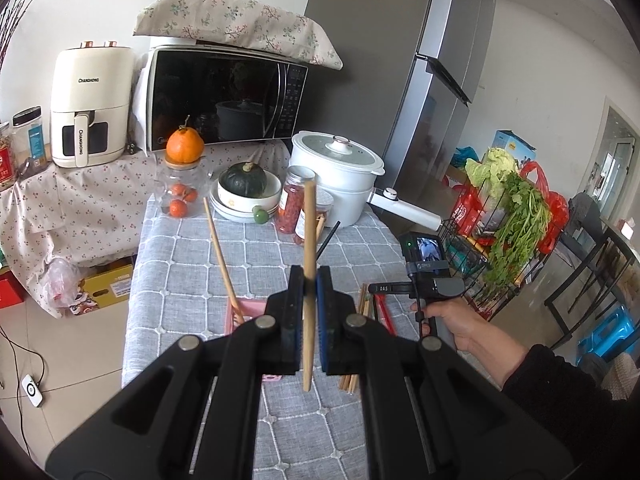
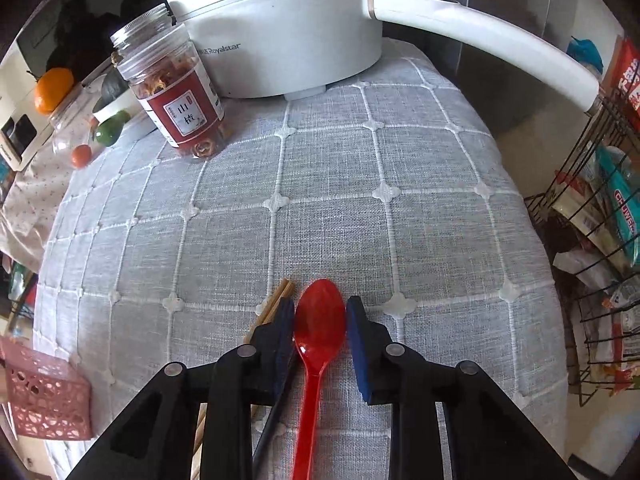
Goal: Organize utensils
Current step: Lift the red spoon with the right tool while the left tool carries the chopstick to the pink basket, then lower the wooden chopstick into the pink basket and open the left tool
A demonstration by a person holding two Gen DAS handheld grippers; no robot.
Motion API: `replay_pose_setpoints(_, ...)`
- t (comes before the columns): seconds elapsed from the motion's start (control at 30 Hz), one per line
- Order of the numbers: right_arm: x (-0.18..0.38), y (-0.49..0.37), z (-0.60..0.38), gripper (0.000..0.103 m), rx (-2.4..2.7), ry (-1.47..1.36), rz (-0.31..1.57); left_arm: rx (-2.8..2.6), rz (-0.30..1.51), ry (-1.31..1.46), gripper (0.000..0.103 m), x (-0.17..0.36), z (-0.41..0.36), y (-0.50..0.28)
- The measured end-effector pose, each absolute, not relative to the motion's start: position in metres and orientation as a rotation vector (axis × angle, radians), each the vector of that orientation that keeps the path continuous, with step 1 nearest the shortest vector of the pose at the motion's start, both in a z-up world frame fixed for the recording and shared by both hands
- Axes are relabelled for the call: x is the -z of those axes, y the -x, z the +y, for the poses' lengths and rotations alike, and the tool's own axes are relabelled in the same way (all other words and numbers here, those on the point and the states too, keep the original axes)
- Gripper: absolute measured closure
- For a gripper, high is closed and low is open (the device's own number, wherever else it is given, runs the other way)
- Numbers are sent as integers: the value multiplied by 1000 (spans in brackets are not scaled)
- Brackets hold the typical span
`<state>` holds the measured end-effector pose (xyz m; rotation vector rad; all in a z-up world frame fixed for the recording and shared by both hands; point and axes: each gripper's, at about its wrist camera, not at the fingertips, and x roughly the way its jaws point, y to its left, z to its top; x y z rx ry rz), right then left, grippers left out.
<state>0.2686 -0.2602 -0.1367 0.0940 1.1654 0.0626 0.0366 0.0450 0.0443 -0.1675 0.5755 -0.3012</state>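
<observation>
My left gripper [image 1: 310, 276] is shut on a wooden chopstick [image 1: 309, 232], held upright above the grey checked tablecloth [image 1: 256, 248]. A second wooden stick [image 1: 219, 248] leans out of the pink basket [image 1: 240, 312] just below. In the right wrist view my right gripper [image 2: 320, 308] points down at the cloth, its blue pads against both sides of the bowl of a red spoon [image 2: 318, 328] lying flat. Wooden chopsticks [image 2: 278, 300] and a black utensil handle [image 2: 276, 412] lie just left of the spoon. The pink basket [image 2: 44, 396] sits at the table's left edge.
A white electric pot [image 2: 280, 36] with a long handle [image 2: 500, 36] and a red-labelled jar [image 2: 180, 100] stand at the back. Bowls with a green squash [image 1: 244, 180] and a glass jar [image 1: 180, 196] are nearby. A wire rack [image 2: 592, 220] stands right of the table.
</observation>
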Motion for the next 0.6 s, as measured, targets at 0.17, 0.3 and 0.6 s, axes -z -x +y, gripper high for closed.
replay_pose_setpoints(0.17,102,-249,-264,76,-56,-104,1083,290,544,178,96,-49,49,-34)
replay_pose_setpoints(0.3,54,-223,-262,76,-75,-129,958,257,502,184,96,-55,54,-33)
replay_pose_setpoints(0.6,-37,-150,-237,76,-122,-137,697,154,367,194,96,-63,70,-33)
